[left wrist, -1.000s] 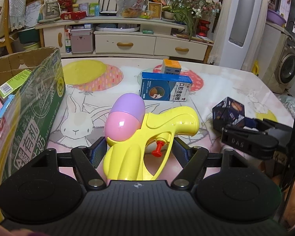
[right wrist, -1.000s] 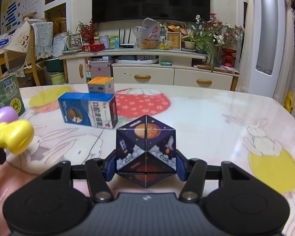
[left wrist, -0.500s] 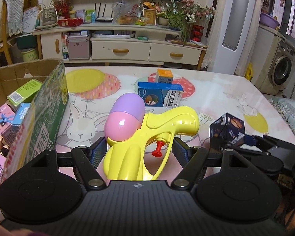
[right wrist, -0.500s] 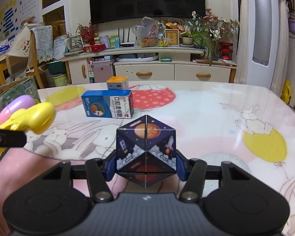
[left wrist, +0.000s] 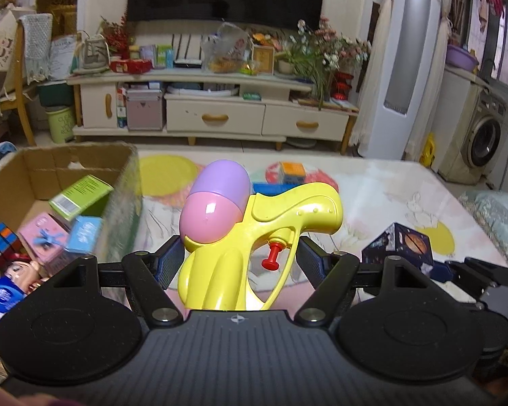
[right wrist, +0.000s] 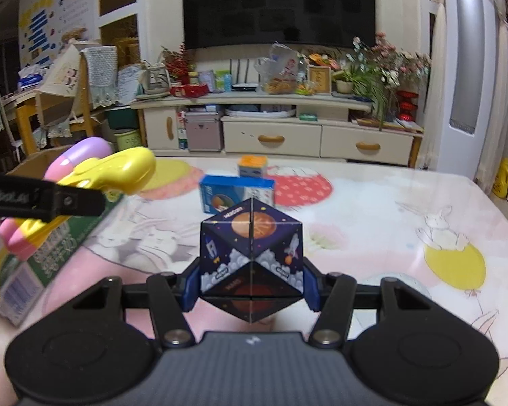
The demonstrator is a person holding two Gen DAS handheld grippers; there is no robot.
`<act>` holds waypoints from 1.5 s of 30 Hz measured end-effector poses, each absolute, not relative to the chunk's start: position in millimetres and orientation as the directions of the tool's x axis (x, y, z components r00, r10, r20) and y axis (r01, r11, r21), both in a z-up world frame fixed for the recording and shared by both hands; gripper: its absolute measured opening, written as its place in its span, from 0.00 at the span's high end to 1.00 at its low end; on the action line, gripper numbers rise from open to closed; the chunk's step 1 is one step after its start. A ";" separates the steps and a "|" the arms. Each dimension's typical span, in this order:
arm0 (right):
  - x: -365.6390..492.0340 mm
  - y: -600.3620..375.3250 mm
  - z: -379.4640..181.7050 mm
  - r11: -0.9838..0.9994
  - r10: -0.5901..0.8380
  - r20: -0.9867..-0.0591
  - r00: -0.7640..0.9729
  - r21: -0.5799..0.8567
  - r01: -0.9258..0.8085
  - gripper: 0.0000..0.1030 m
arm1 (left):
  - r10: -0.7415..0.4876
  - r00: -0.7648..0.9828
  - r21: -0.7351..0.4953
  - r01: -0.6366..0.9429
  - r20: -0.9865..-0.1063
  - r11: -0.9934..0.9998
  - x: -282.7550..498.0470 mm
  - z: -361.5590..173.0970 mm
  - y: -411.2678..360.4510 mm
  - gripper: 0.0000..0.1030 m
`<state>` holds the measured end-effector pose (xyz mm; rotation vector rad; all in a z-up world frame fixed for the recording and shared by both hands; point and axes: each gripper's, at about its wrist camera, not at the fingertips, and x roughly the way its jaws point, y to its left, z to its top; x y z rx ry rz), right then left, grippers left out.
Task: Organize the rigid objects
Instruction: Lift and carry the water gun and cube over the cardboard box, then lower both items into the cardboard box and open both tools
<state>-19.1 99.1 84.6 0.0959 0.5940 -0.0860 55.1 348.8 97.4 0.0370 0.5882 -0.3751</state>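
Left gripper (left wrist: 236, 258) is clamped w/ both pads on the grip of a yellow plastic water pistol (left wrist: 260, 237) w/ pink-and-purple tank and red trigger, held up off the table, just right of an open brown cardboard box (left wrist: 74, 159).

In the box: green carton (left wrist: 79, 196), pink carton (left wrist: 44, 237), multicolour twist cube (left wrist: 0, 240), doll face; their print is too blurred to read.

Right gripper (right wrist: 250, 286) is clamped on a dark-blue space-print folding cube (right wrist: 250, 257); its faces read "MERCURY" and "MARS".

On the rabbit-print tablecloth (right wrist: 372, 209) beyond: blue rectangular carton (right wrist: 235, 194), small orange-topped box (right wrist: 252, 165) just behind; text unreadable.
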 end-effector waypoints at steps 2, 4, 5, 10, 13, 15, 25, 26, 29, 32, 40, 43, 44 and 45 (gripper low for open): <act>-19.6 106.2 91.8 0.994 -0.042 -0.553 0.832 0.064 0.092 0.45 | -0.329 0.780 -0.070 0.347 -0.531 0.935 54.0 103.3 354.8 0.12; -19.0 113.6 98.2 0.996 -0.037 -0.543 0.839 0.051 0.077 0.45 | -0.321 0.793 -0.070 0.335 -0.518 0.940 52.6 107.9 360.7 0.12; -18.4 117.4 101.6 0.996 -0.031 -0.537 0.843 0.049 0.068 0.45 | -0.316 0.799 -0.072 0.327 -0.512 0.942 52.1 110.2 364.8 0.12; -12.8 137.3 117.5 0.999 -0.003 -0.505 0.863 0.035 0.024 0.45 | -0.291 0.829 -0.086 0.286 -0.478 0.954 53.6 122.3 383.2 0.12; -6.4 150.1 125.0 1.000 0.017 -0.489 0.872 0.025 -0.006 0.45 | -0.270 0.843 -0.093 0.257 -0.465 0.962 55.9 127.2 394.6 0.12; -2.1 157.9 129.1 1.000 0.031 -0.479 0.877 0.018 -0.026 0.45 | -0.252 0.852 -0.094 0.235 -0.459 0.967 57.9 129.1 400.1 0.12; 30.1 200.6 147.1 0.990 0.122 -0.426 0.897 -0.013 -0.141 0.45 | -0.122 0.894 -0.072 0.101 -0.431 0.992 65.6 135.5 435.8 0.12; 34.7 205.0 148.7 0.988 0.134 -0.422 0.897 -0.015 -0.155 0.45 | -0.104 0.897 -0.070 0.082 -0.429 0.994 67.7 135.9 439.2 0.12; 49.0 218.6 151.1 0.982 0.158 -0.414 0.897 -0.033 -0.188 0.45 | -0.067 0.900 -0.071 0.040 -0.432 0.997 79.4 137.7 444.4 0.12; 65.0 231.9 151.5 0.975 0.183 -0.413 0.892 -0.042 -0.220 0.45 | -0.034 0.899 -0.077 0.000 -0.438 0.997 86.5 138.9 450.9 0.12; 100.0 258.0 141.5 0.957 0.213 -0.432 0.876 -0.090 -0.277 0.45 | 0.029 0.880 -0.111 -0.092 -0.473 0.990 103.8 136.9 466.4 0.12; 109.0 266.0 134.2 0.948 0.227 -0.449 0.864 -0.099 -0.301 0.45 | 0.039 0.863 -0.126 -0.118 -0.503 0.985 109.0 132.4 472.3 0.12; 111.9 269.8 131.8 0.945 0.233 -0.452 0.861 -0.105 -0.311 0.45 | 0.042 0.858 -0.129 -0.125 -0.512 0.984 109.4 130.6 473.4 0.12; 114.1 272.5 130.1 0.942 0.238 -0.456 0.858 -0.108 -0.318 0.45 | 0.045 0.852 -0.133 -0.133 -0.521 0.982 110.9 128.7 473.4 0.12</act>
